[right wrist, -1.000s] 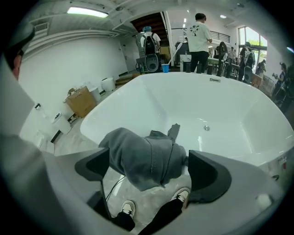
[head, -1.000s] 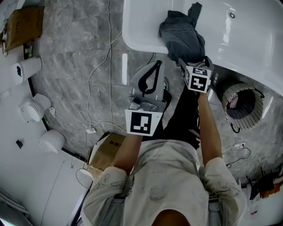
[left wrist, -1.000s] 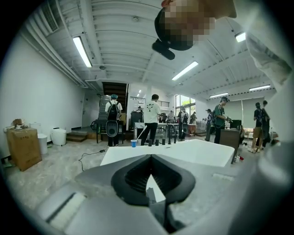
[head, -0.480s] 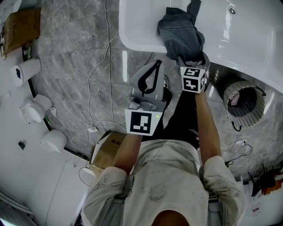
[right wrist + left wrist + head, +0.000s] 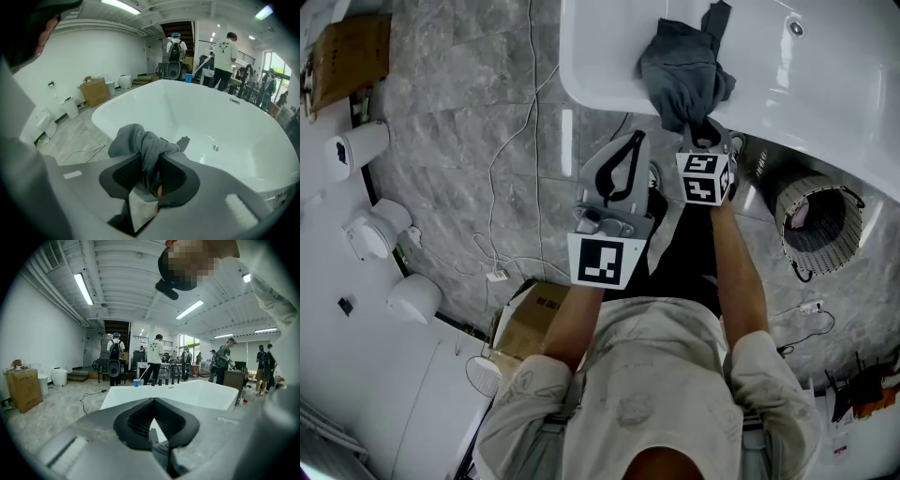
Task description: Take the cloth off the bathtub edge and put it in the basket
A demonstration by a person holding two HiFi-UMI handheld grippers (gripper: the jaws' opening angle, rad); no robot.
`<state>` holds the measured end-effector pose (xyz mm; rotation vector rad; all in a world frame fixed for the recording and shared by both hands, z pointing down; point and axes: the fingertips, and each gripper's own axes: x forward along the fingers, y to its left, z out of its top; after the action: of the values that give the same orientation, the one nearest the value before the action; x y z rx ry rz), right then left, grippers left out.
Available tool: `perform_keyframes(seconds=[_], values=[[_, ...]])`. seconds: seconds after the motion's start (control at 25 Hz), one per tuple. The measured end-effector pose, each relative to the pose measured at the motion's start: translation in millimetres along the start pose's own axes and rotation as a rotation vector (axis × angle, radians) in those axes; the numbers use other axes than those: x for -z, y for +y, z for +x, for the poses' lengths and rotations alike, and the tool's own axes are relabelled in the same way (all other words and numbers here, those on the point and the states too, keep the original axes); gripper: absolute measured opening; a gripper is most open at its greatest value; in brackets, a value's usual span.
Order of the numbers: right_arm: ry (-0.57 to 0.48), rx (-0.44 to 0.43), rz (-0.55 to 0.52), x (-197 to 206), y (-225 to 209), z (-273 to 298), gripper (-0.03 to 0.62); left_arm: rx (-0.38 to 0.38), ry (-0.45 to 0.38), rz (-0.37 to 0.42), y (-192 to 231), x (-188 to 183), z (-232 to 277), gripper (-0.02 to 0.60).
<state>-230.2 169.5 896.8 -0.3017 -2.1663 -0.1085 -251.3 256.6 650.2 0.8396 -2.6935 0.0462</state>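
two grippers at a white bathtub (image 5: 600,56). we hold the right gripper (image 5: 705,139) at the tub's near edge, its jaws closing on a fold of the dark grey crumpled cloth (image 5: 684,66). the fold is pinched between the pads (image 5: 123,174); the rest lies draped over the rim. our left gripper (image 5: 622,171) hangs over the grey marbled floor (image 5: 459,122), jaw tips together, nothing between them. the round woven basket (image 5: 842,246) stands on the floor beside the tub, to our right.
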Motion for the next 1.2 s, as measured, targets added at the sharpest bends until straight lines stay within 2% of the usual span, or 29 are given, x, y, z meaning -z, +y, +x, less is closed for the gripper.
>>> perform_keyframes(seconds=[0.36, 0.64, 0.8, 0.96, 1.2], values=[[-0.020, -0.029, 0.125, -13.1, -3.5, -22.7, 0.106, -0.014, -0.020, -0.008, 6.2, -11.8, -8.4, 0.000], [-0.106, -0.015, 0.141, -41.7, 1.6, -66.9, 0.106, -0.016, -0.063, -0.013, 9.0, -37.0, -20.1, 0.000], [-0.146, 0.001, 0.142, -58.4, 0.7, -91.4, 0.106, -0.012, -0.078, 0.014, 8.9, -47.9, -26.7, 0.000], [-0.198, 0.024, 0.136, -77.0, 0.8, -119.3, 0.106, -0.022, -0.095, -0.008, 9.7, -61.7, -36.7, 0.000], [-0.291, 0.069, 0.116, -106.6, -4.2, -166.0, 0.106, -0.017, -0.169, -0.004, 1.1, -95.2, -51.2, 0.000]])
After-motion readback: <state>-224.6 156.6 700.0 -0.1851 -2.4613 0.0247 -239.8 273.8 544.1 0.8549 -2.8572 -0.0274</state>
